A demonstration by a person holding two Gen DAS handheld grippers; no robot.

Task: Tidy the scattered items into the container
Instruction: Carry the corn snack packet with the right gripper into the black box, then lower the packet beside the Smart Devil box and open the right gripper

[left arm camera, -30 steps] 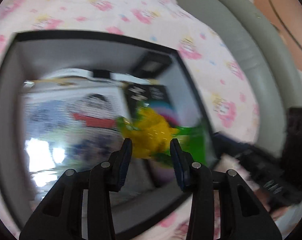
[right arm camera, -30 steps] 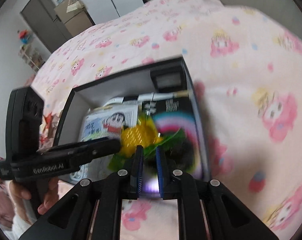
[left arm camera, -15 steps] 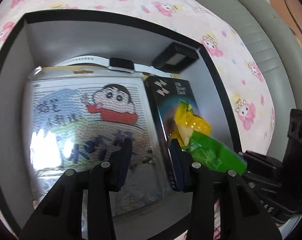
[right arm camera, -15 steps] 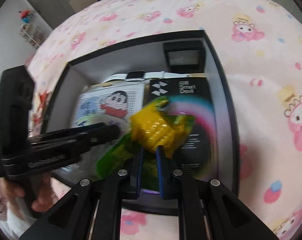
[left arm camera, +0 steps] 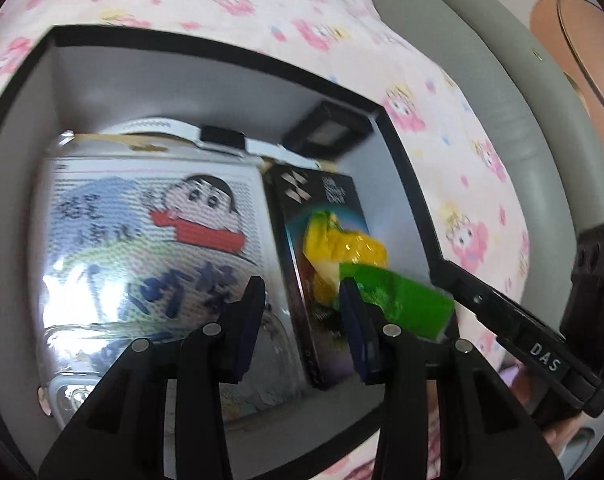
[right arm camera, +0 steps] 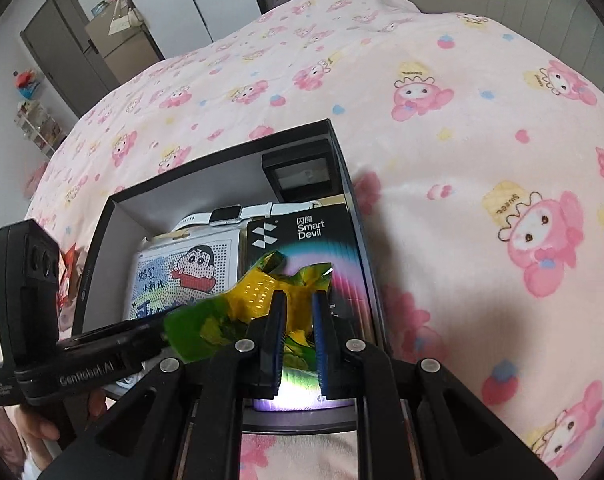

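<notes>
While our right gripper (right arm camera: 298, 312) clenches the yellow-green snack packet (right arm camera: 258, 292) over the black box (right arm camera: 222, 152), our left gripper (left arm camera: 300, 296) apparently hangs released, so we next lower and let go.

"Smart Devil" on black box (right arm camera: 322, 248); "DAS" on right gripper (left arm camera: 542, 356).

My yellow-green plastic snack wrapper (right arm camera: 258, 296) hides part of the black rainbow-printed carton (right arm camera: 322, 240); the white smartwatch (right arm camera: 226, 216) is half hidden behind the cartoon-printed pouch (right arm camera: 182, 276).
</notes>
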